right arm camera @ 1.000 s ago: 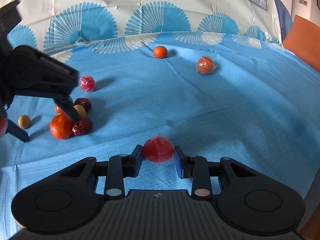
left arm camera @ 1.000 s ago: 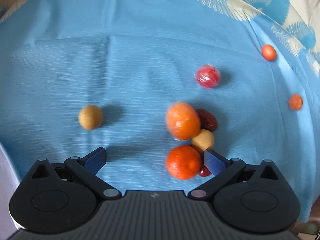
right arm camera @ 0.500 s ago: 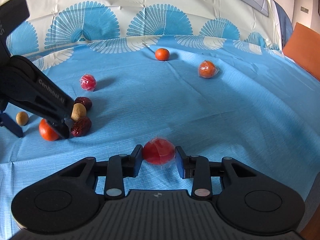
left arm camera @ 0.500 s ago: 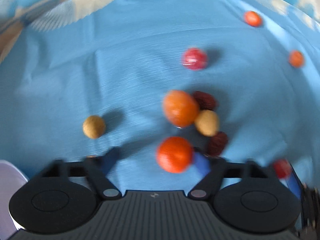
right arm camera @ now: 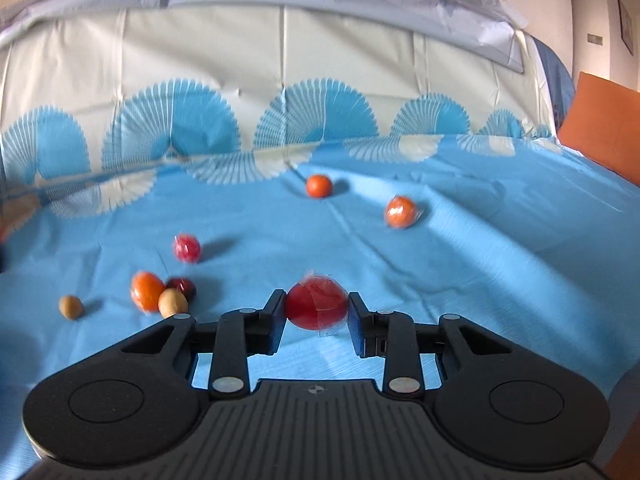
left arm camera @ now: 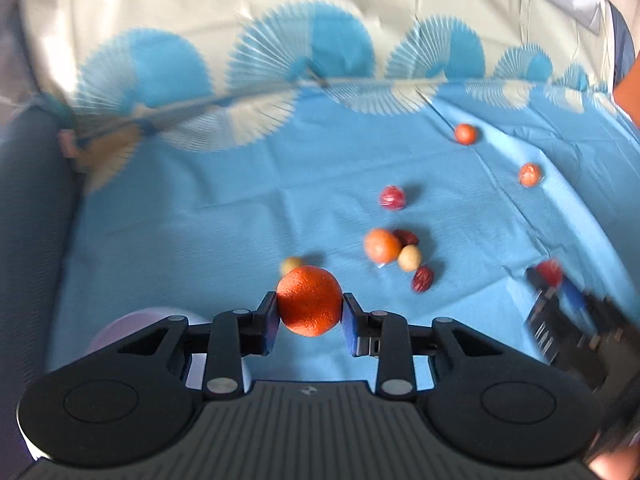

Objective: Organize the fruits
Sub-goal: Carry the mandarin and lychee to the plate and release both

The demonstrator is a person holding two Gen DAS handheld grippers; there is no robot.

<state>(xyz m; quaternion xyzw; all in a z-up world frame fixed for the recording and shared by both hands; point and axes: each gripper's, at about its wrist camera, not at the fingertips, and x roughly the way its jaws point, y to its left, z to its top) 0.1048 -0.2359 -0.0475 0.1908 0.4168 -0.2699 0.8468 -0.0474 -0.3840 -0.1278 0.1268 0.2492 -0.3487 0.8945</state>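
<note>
Fruit fills both claws: the left gripper point(left arm camera: 308, 312) is closed on an orange point(left arm camera: 309, 301) held above the blue cloth point(left arm camera: 224, 216), beside a pale plate point(left arm camera: 120, 328), and the right gripper point(right arm camera: 317, 313) pinches a film-wrapped red fruit point(right arm camera: 316, 306), whether lifted or resting on the cloth I cannot tell. The orange looks firm, light and pebbly, so gripping across its widest part should hold, while the red fruit's slick film could slip and wants a gentle, centred squeeze. No readable brand or writing shows on anything.
</note>
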